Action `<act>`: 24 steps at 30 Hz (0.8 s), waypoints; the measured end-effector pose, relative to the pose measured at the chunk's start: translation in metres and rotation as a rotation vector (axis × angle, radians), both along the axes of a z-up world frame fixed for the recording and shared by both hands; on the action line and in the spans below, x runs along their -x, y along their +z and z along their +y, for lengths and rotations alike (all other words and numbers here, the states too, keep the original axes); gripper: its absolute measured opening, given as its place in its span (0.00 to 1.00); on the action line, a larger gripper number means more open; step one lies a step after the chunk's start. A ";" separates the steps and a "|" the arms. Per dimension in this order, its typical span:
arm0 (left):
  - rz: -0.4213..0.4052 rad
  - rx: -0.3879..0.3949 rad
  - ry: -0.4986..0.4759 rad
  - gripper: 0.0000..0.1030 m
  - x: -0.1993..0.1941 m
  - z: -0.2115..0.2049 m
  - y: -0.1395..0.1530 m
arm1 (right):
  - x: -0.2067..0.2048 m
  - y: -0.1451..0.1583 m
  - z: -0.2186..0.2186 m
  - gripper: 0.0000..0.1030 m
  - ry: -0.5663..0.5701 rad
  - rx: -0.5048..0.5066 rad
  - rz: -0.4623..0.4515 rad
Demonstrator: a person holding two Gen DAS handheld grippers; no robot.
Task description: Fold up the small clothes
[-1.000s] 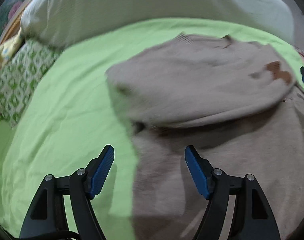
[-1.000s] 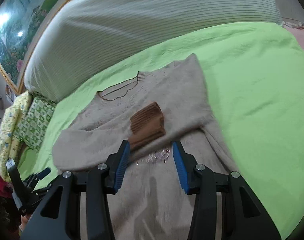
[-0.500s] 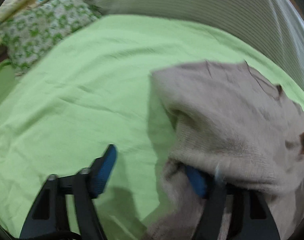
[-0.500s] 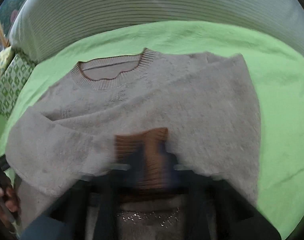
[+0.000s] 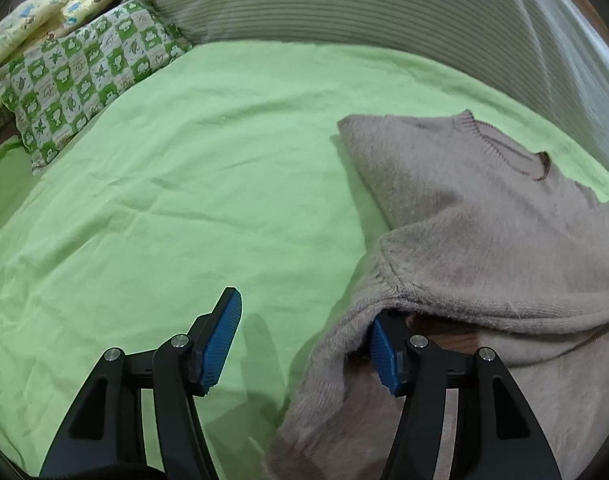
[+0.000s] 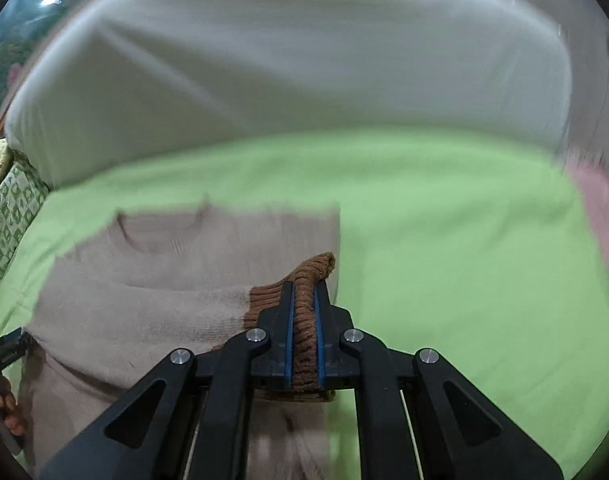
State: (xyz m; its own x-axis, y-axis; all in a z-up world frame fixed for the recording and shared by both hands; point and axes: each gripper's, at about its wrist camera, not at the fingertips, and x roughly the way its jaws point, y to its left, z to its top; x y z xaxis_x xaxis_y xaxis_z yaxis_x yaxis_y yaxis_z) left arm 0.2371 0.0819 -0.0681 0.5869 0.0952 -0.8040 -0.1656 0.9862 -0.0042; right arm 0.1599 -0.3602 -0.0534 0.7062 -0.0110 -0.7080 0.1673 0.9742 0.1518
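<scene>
Sweater [image 5: 484,216] fills the right side of the left wrist view, lying on the green sheet [image 5: 208,184]. It is beige, soft and fuzzy, with a ribbed round neck at the far end. One sleeve is folded across the body and makes a thick rounded edge. A second ago the camera looked over the middle of the sweater; now it looks more to the side, and much more bare sheet shows. The left gripper [image 5: 304,344] has its two blue fingers spread. The left one hangs over the sheet, and the right one is tucked under the edge of the folded sleeve. Nothing is pinched between them. A checked green pillow [image 5: 84,80] sits in the far left corner, next to a big striped cushion [image 5: 384,16].

Blur covers most of the right wrist view. The right gripper [image 6: 304,292] has its fingers pressed tight on the brown ribbed cuff [image 6: 304,320] of the sweater's sleeve. A second ago these fingers were apart and the cuff lay flat in front of them. The cuff now stands up in a bumpy ridge between the blue pads. The beige sweater [image 6: 152,280] spreads to the left on the green sheet [image 6: 464,260].
</scene>
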 end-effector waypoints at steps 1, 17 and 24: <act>-0.001 -0.003 0.000 0.60 0.002 0.003 0.000 | 0.001 -0.014 0.003 0.09 -0.002 0.002 0.023; -0.030 0.176 -0.069 0.79 0.022 0.039 0.046 | 0.050 0.025 0.032 0.45 -0.005 -0.050 -0.136; 0.127 0.416 -0.110 0.79 -0.093 0.034 0.033 | 0.022 0.027 0.202 0.45 0.589 -0.178 -0.127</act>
